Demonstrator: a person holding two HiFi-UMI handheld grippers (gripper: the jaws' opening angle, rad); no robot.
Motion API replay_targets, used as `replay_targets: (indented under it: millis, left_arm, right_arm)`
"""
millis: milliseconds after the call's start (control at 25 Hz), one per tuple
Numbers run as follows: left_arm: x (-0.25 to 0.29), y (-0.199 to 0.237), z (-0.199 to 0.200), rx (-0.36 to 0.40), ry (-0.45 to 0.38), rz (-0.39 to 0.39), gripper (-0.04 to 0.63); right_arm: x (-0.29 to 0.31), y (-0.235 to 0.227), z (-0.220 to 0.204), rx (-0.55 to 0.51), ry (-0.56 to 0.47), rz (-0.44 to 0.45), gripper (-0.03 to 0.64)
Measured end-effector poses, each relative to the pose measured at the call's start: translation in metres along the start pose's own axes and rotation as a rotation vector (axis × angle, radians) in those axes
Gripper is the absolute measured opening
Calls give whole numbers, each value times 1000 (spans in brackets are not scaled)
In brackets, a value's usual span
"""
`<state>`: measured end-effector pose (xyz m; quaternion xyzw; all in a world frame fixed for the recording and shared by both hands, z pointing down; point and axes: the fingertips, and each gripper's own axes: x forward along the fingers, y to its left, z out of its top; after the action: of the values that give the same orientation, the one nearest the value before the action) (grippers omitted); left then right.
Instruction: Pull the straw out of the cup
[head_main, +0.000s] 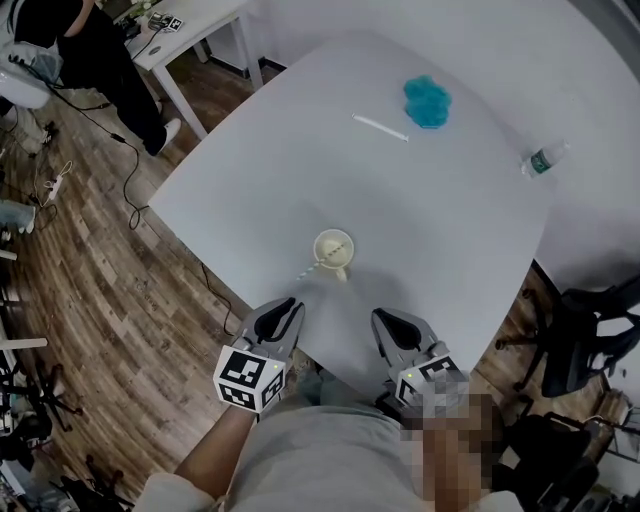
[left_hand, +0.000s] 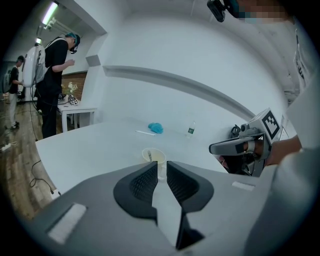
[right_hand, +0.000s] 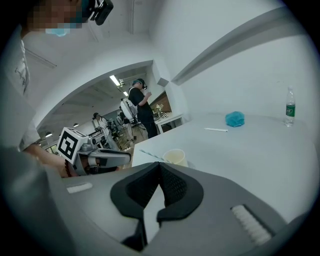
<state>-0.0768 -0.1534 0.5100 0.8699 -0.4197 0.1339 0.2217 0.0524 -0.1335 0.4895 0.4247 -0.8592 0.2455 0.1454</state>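
Note:
A pale paper cup (head_main: 334, 250) stands near the table's front edge, with a striped straw (head_main: 308, 268) leaning out of it to the left. My left gripper (head_main: 290, 306) hangs just short of the table edge, to the cup's front left. In the left gripper view its jaws (left_hand: 161, 168) stand a little apart with nothing between them, and the cup (left_hand: 154, 155) is right beyond them. My right gripper (head_main: 386, 320) is to the cup's front right. Its jaws (right_hand: 160, 166) meet at the tips, and the cup (right_hand: 175, 156) and straw (right_hand: 149, 153) lie ahead of them.
A second white straw (head_main: 380, 127) lies on the white table (head_main: 450, 230) at the back, beside a blue cloth (head_main: 427, 100). A small water bottle (head_main: 545, 160) lies near the right edge. A person stands by another table (head_main: 190, 25) at the far left. A black chair (head_main: 585, 340) is at the right.

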Motion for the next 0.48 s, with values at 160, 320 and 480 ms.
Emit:
replay_targets:
  millis: [160, 320, 480]
  left_arm:
    - [16, 9, -8, -20, 22, 5, 95]
    - [33, 13, -9, -27, 32, 6, 105]
    - [48, 16, -10, -18, 41, 1, 124]
  right_arm:
    - [9, -8, -2, 9, 14, 3, 6]
    - [19, -16, -9, 28, 35, 3, 6]
    - [33, -24, -15, 35, 53, 3, 6]
